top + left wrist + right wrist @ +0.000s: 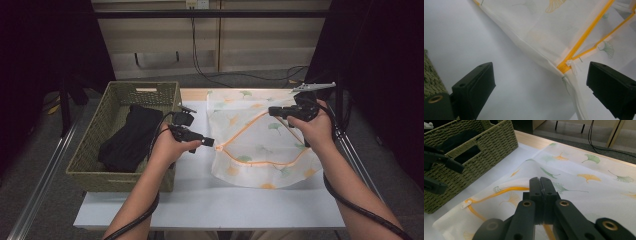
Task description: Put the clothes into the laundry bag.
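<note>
Forearms come in from the near edge of the white table (200,205), each hand carrying a gripper. Slightly farther in lies a white mesh laundry bag (260,145) printed with ginkgo leaves, flat on the table to the right of centre, its orange zipper (260,162) already run open so that the mouth gapes in a wide loop.

The left gripper (207,142) sits at the bag's left corner with its fingers (474,87) spread apart and grasping nothing — the zipper pull (571,65) lies between them in the left gripper view, untouched. The right gripper (272,111) is farther back at the upper edge of the mouth, its fingers (540,192) clenched on the zippered rim and lifting that edge off the table.

Beyond and to the left stands a woven green basket (90,150), just beside the bag, with a dark folded garment (127,137) lying inside it.

By the look of it the opening of the bag is done and one side is held up. What is left appears to be the loading — the garment is not yet out of the basket — and then closing the zipper.
</note>
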Demonstrator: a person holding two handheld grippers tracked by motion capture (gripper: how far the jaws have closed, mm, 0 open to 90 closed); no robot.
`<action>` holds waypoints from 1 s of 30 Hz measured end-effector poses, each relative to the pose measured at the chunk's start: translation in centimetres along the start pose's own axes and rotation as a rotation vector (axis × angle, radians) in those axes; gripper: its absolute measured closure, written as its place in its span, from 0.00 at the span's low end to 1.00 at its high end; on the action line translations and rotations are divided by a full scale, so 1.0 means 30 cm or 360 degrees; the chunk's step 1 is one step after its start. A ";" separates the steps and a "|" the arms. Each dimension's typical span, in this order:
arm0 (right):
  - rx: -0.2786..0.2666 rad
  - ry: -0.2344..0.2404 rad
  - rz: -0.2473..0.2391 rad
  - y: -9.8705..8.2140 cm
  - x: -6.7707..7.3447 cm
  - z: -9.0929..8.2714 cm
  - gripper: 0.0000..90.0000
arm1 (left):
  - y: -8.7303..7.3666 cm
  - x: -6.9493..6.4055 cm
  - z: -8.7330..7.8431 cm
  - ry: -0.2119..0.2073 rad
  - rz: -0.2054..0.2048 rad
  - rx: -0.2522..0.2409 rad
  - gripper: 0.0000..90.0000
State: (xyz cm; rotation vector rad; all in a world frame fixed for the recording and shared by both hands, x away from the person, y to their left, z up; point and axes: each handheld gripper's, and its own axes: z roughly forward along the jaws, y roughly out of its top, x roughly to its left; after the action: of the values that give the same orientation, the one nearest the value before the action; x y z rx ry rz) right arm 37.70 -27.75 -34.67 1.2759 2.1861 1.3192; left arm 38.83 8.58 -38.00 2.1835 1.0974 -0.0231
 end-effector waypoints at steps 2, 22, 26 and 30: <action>-0.0004 -0.0001 -0.0003 0.003 0.000 0.000 1.00 | 0.012 0.002 -0.011 0.0004 -0.0008 -0.0009 0.09; 0.0025 0.0009 -0.0001 -0.011 0.001 0.017 1.00 | 0.067 0.135 -0.155 0.0126 -0.0082 -0.0015 0.09; 0.0029 0.0013 -0.0009 -0.012 0.003 0.023 1.00 | 0.053 0.178 -0.193 0.0163 -0.0105 -0.0007 0.09; 0.0032 0.0011 -0.0013 -0.011 0.007 0.029 1.00 | 0.035 0.218 -0.227 0.0202 -0.0137 -0.0023 0.09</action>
State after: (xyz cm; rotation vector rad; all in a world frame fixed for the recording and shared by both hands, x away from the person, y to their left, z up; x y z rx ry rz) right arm 37.93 -27.16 -35.37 1.2699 2.2126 1.3037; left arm 41.92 16.71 -34.18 2.1482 1.2580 0.0861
